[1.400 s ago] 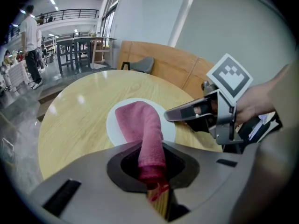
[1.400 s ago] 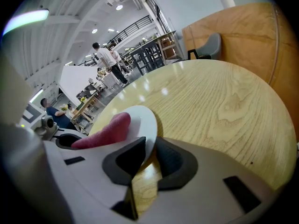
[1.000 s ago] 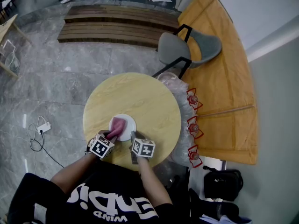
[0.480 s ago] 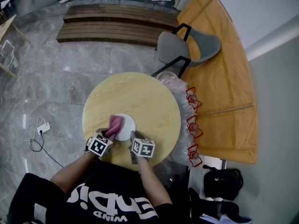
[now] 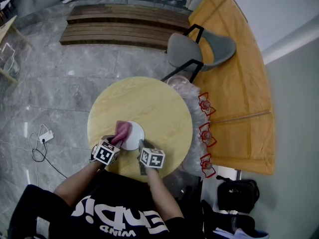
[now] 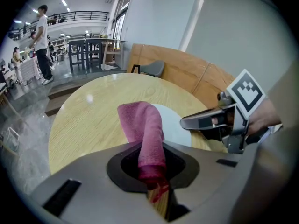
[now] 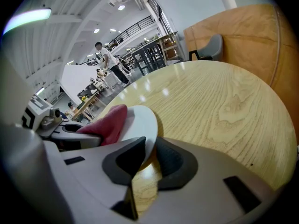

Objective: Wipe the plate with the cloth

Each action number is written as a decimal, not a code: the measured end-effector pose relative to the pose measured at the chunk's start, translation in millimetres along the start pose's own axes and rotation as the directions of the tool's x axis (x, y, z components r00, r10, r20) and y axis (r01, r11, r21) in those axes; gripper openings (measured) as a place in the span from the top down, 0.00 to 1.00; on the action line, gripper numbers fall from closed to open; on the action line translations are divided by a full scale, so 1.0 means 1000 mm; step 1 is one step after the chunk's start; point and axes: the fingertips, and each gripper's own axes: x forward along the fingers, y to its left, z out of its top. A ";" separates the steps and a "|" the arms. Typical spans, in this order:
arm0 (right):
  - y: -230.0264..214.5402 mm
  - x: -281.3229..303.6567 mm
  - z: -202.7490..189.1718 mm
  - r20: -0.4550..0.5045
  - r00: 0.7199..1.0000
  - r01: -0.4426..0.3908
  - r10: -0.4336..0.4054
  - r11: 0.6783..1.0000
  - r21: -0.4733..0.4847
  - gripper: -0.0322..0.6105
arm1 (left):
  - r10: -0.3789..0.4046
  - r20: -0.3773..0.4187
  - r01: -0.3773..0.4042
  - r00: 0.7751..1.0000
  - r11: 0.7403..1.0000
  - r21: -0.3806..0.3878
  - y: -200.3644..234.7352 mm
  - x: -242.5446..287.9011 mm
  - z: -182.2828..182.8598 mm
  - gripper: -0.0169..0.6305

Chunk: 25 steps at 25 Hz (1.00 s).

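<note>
While the left tongs [image 6: 154, 174] grip a pink cloth [image 5: 123, 130], laid over the left side of the plate [image 5: 133, 139], the right tongs [image 7: 147, 157] pinch the plate's near rim. Wiping looks under way; the plate's right half seems left to do. Beyond the plate, past the desk [image 5: 154, 103], a grey chair [image 5: 199, 51] obstructs nothing.
</note>
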 end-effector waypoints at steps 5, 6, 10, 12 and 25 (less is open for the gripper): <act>0.000 0.000 -0.001 -0.002 1.000 0.001 -0.001 1.000 -0.002 0.84 | 0.025 0.004 -0.024 1.000 1.000 -0.013 0.009 -0.003 0.005 0.89; 0.000 0.000 -0.001 -0.002 1.000 0.003 -0.003 1.000 0.000 0.84 | 0.033 0.010 -0.032 0.999 0.999 -0.015 0.012 -0.003 0.007 0.89; 0.002 -0.001 -0.003 -0.022 1.000 0.008 -0.008 1.000 0.005 0.84 | 0.049 0.020 -0.048 0.999 0.998 -0.027 0.022 -0.010 0.011 0.89; 0.003 -0.005 -0.004 -0.032 0.999 0.005 -0.005 1.000 0.002 0.84 | 0.046 0.024 -0.045 0.999 0.998 -0.037 0.024 -0.016 0.013 0.89; 0.013 -0.052 0.018 0.058 0.998 -0.037 0.038 0.999 -0.023 0.84 | 0.035 0.183 -0.009 0.982 0.989 -0.145 0.040 -0.066 0.049 0.89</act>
